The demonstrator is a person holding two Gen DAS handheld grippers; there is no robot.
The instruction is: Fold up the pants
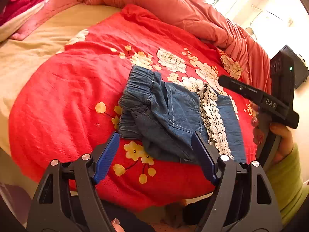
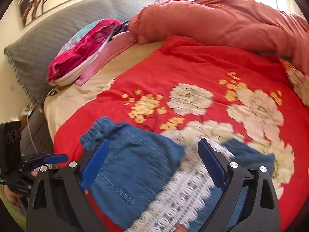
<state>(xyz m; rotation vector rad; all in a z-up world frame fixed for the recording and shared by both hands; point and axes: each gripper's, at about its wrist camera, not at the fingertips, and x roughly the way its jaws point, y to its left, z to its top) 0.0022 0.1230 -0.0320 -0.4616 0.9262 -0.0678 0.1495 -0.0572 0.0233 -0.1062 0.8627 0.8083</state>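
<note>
The denim pants [image 1: 170, 116], bunched into a rough fold with their lace trim [image 1: 212, 119] on top, lie on the bed's red floral quilt [image 1: 67, 89], while the left claw [image 1: 156, 154] and right claw [image 2: 152, 162] hover released above them, gripping nothing, apparently so the fold can settle.

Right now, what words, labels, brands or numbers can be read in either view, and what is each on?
"DAS": raised letters on the black body of the right gripper, seen in the left wrist view.
Nothing else reads: the pants, red blanket and wall picture carry no legible text.
</note>
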